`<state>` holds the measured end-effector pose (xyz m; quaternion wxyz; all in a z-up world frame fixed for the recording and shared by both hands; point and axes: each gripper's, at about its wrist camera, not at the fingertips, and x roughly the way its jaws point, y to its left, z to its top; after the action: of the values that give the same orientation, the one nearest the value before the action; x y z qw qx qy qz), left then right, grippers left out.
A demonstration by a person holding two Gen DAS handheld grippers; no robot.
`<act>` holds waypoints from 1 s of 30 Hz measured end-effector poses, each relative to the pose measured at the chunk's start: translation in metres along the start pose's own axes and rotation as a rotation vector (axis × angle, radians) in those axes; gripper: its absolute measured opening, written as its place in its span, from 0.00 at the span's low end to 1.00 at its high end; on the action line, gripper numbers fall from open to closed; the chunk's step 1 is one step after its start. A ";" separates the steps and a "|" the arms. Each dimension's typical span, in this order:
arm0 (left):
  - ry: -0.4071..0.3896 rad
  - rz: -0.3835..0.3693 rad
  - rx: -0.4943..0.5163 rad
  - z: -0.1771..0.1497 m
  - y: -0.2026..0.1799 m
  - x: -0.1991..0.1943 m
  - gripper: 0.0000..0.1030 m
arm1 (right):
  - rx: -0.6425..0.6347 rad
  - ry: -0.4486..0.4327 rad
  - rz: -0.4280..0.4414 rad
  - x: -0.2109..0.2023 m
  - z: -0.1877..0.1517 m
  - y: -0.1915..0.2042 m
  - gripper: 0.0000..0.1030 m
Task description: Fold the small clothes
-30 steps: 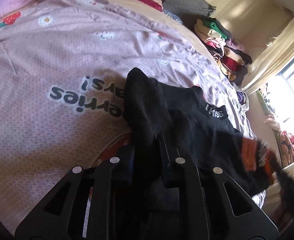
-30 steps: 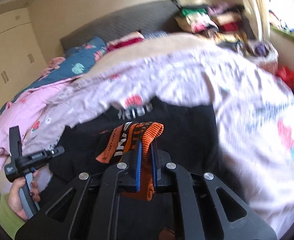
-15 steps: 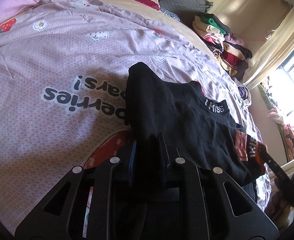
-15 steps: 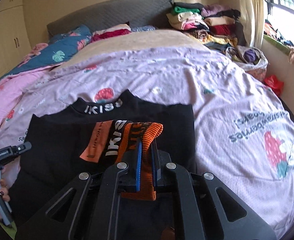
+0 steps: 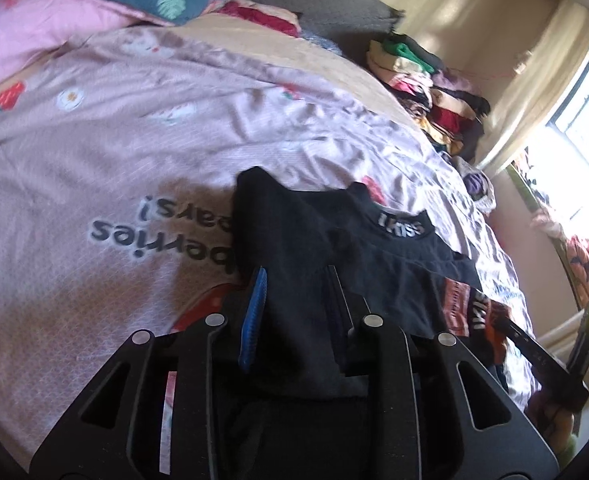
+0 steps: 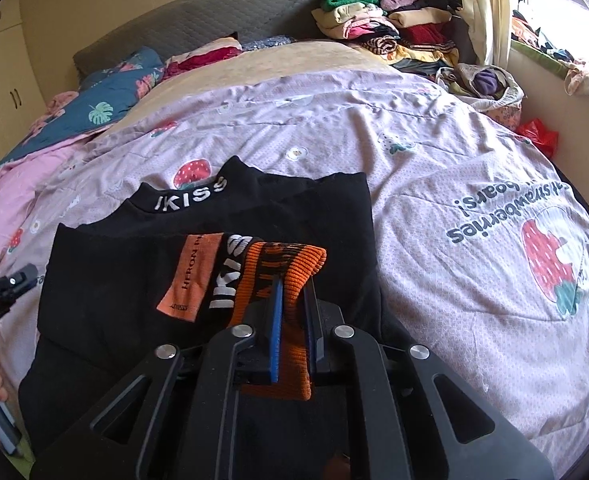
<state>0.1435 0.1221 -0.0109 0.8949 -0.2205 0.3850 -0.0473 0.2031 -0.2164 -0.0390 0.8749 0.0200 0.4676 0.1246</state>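
Black top [image 6: 142, 280] with "IKISS" on its collar lies spread on the pink strawberry-print bedcover [image 6: 434, 160], its orange cuff [image 6: 282, 276] folded onto the body. Left gripper [image 5: 294, 300]: jaws have just been opening, black cloth between them, pads apparently clear of it. Right gripper [image 6: 294, 312]: jaws nearly together, clamped on the orange cuff. Far right, by the window, a pale bag [image 6: 506, 94] holds a purple garment [image 6: 486, 80].

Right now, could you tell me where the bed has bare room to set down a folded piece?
Free: the pink quilt between the black top and the strawberry print. Crowded: the clothes pile and pillows by the headboard.
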 end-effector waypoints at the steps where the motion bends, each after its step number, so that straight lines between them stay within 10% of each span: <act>1: 0.005 -0.009 0.012 0.000 -0.005 0.001 0.20 | 0.007 0.002 -0.004 0.000 0.000 -0.001 0.13; 30: 0.134 0.030 0.080 -0.023 -0.009 0.039 0.27 | -0.177 0.048 0.154 0.001 -0.016 0.094 0.43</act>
<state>0.1554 0.0959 -0.0468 0.8759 -0.1750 0.4449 -0.0640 0.1714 -0.1262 -0.0345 0.8496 -0.0248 0.4728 0.2326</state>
